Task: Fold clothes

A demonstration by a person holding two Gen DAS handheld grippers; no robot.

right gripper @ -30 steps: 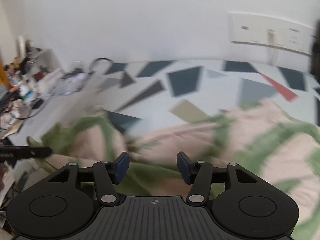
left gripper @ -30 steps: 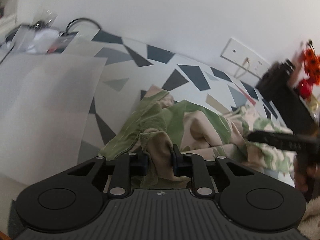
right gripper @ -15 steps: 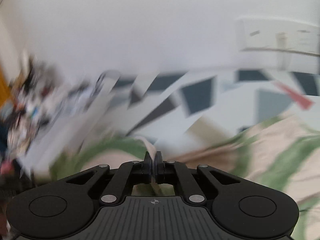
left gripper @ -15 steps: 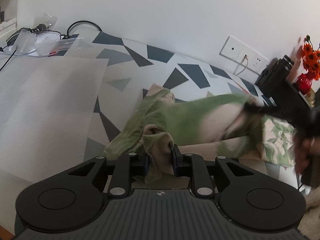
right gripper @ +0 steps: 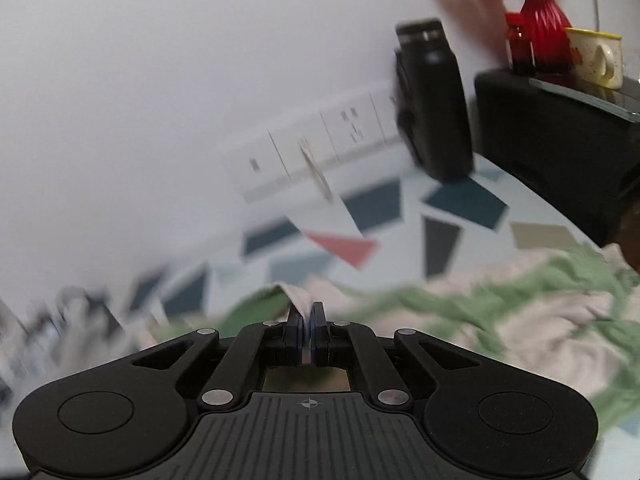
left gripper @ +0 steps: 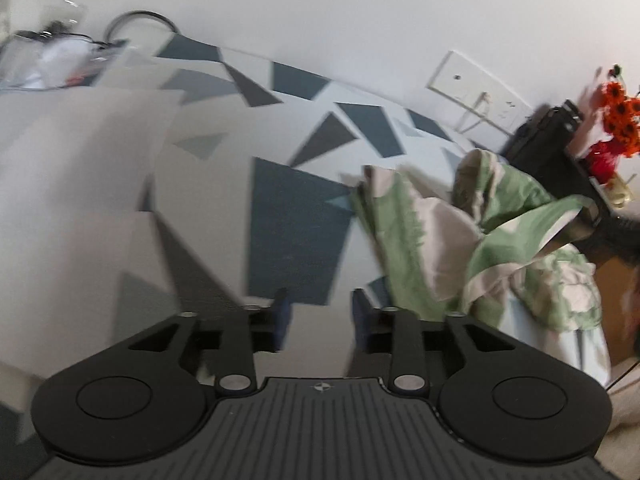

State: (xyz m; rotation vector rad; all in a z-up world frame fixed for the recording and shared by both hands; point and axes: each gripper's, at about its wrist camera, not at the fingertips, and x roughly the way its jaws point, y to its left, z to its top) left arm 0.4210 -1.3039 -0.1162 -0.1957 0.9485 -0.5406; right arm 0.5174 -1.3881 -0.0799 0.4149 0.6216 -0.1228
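- One green-and-beige garment [left gripper: 476, 240], bunched on the patterned tablecloth [left gripper: 296, 236], short of the wall socket plate [left gripper: 476, 92].
- Right gripper [right gripper: 307, 322] pinched tight on a cloth edge.
- Left gripper [left gripper: 320, 316] opening, nothing between the jaws, beside the garment.
- Step, likely: spreading before a fold; next calls for re-gripping another edge.
- No readable writing anywhere.

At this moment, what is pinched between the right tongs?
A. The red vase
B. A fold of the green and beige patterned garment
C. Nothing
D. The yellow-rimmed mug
B: in the right wrist view, the right tongs are shut on a pale edge of the green and beige patterned garment.
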